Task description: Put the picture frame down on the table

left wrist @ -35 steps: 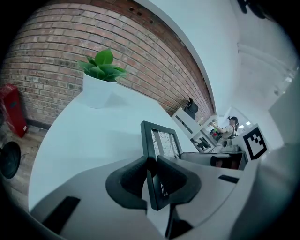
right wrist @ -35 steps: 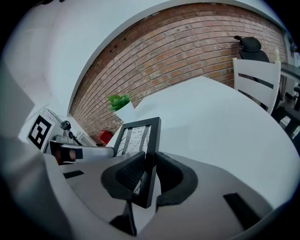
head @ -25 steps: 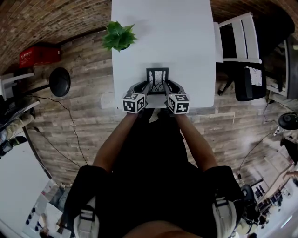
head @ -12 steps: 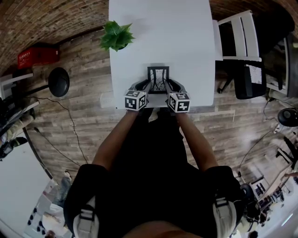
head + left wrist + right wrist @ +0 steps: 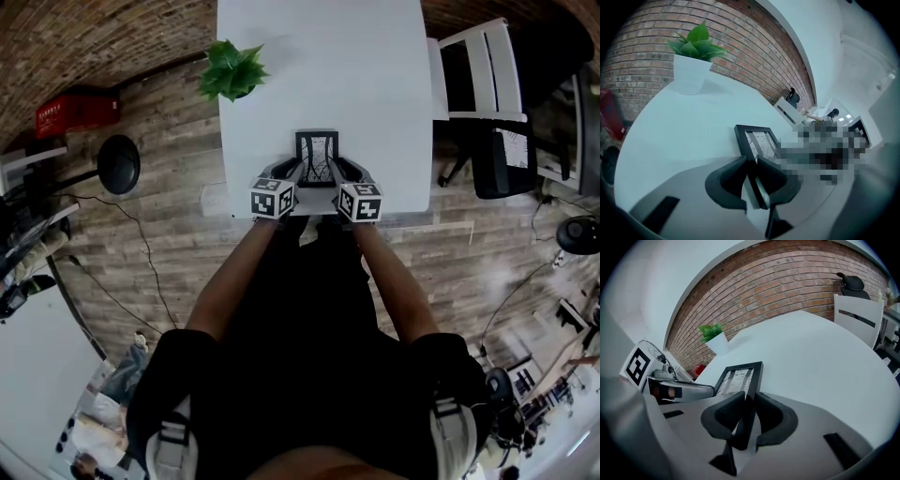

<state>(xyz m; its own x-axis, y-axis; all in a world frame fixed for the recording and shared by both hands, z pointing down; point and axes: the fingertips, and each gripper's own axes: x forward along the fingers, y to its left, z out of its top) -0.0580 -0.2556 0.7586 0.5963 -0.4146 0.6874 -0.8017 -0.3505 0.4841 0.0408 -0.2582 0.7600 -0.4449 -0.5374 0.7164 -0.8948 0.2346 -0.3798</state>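
Observation:
A black picture frame with a pale printed picture is held over the near end of the white table. My left gripper is shut on the frame's left edge, and my right gripper is shut on its right edge. In the left gripper view the picture frame runs away from the pinching jaws of the left gripper. The right gripper view shows the picture frame the same way, clamped by the right gripper. Whether the frame touches the table I cannot tell.
A green plant in a white pot stands at the table's left edge, beyond the frame. A white chair and a black office chair stand to the right. A red box and a black round stool sit on the wooden floor at left.
Both grippers and the frame have shifted slightly forward over the table. The grip on the frame is unchanged.

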